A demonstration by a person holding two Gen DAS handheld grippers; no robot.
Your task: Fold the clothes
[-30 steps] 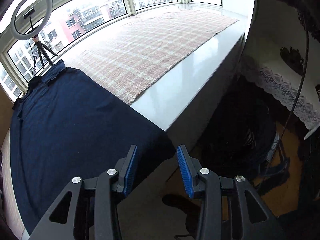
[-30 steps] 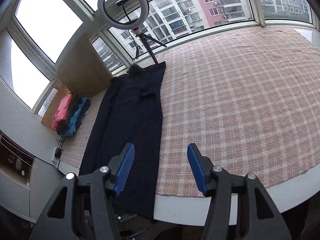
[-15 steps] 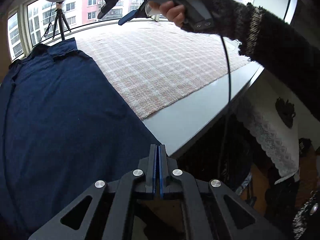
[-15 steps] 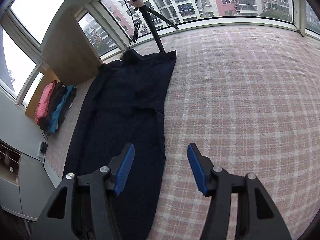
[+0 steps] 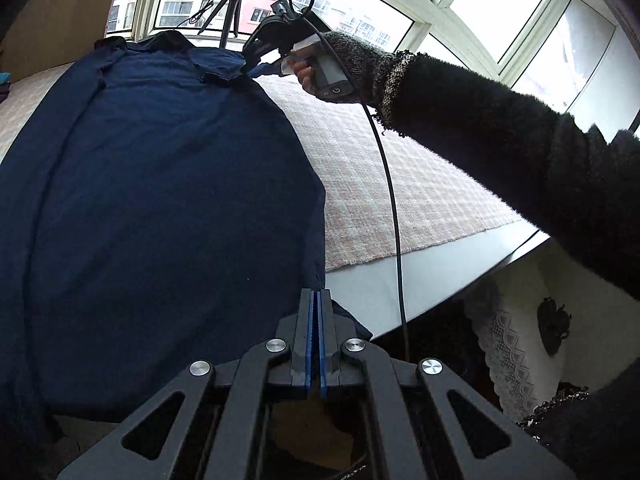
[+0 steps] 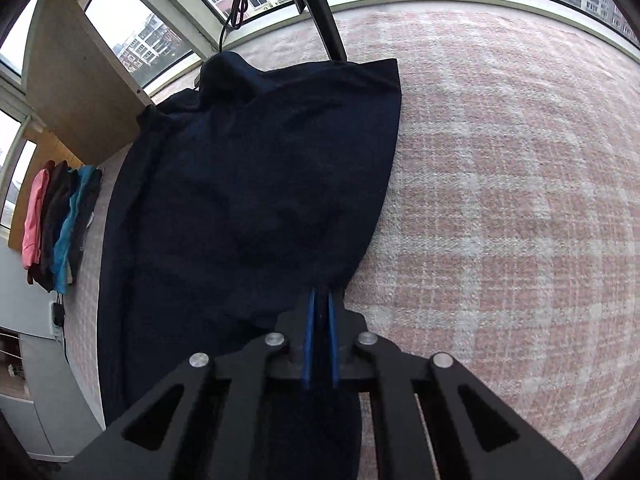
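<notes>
Overhead, windows ring a plaid mat (image 6: 500, 200); both fingers pinch navy garment (image 5: 160, 200) edges

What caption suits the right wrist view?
Right tongs pinch the dark blue garment's edge on the checked cloth.

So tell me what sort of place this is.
Probably a flat's bay-window platform used as a filming spot: curved windows facing apartment blocks, a checked pink mat under the navy garment, and a tripod.
</notes>
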